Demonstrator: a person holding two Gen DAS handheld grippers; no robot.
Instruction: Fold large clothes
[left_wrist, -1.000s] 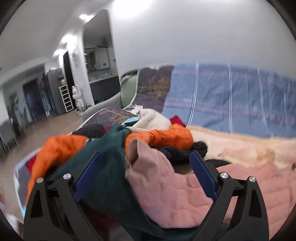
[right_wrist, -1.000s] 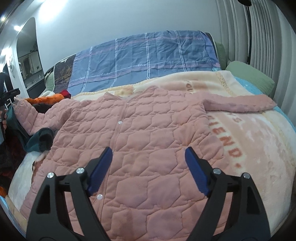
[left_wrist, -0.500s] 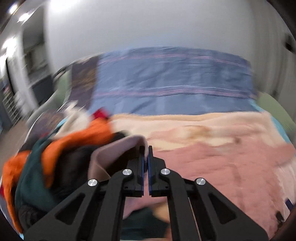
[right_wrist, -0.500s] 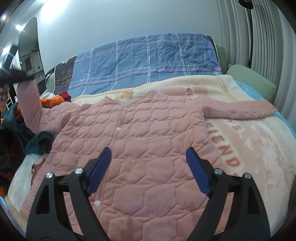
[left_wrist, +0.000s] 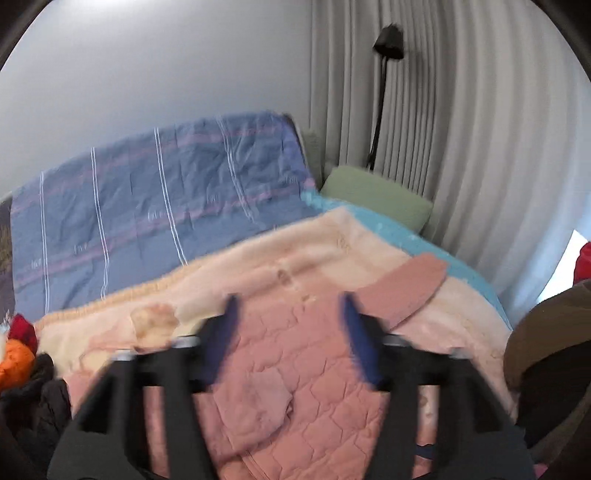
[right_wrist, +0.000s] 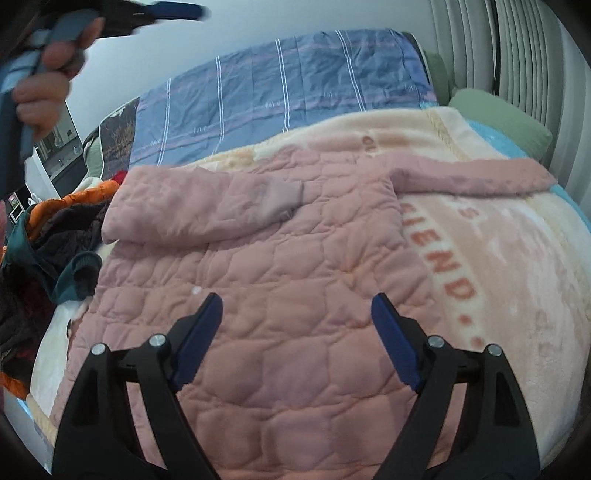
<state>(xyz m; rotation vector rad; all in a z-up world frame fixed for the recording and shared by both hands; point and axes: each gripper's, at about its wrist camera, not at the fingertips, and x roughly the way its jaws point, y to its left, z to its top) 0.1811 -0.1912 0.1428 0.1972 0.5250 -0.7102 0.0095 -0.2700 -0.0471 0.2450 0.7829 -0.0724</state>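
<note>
A pink quilted jacket (right_wrist: 280, 280) lies flat on a cream and pink blanket (right_wrist: 498, 266) on the bed. Its left sleeve (right_wrist: 207, 206) is folded across the chest, cuff near the middle. Its right sleeve (right_wrist: 476, 177) stretches out toward the right. My right gripper (right_wrist: 295, 332) is open and empty, low over the jacket's hem half. My left gripper (left_wrist: 288, 325) is open and empty, blurred by motion, above the jacket (left_wrist: 295, 369); the folded cuff (left_wrist: 258, 402) lies below it. It also shows held high at the top left of the right wrist view (right_wrist: 173, 7).
A pile of orange, dark green and black clothes (right_wrist: 55, 240) lies at the bed's left edge. A blue striped quilt (right_wrist: 280, 81) covers the bed's head. A green pillow (left_wrist: 376, 195) and grey curtains (left_wrist: 480, 147) are on the right. A black lamp (left_wrist: 388, 40) stands there.
My left gripper shut on the left sleeve's cuff, carried it right across the jacket, let go and opened. The sleeve now lies folded over the chest. My right gripper stayed open.
</note>
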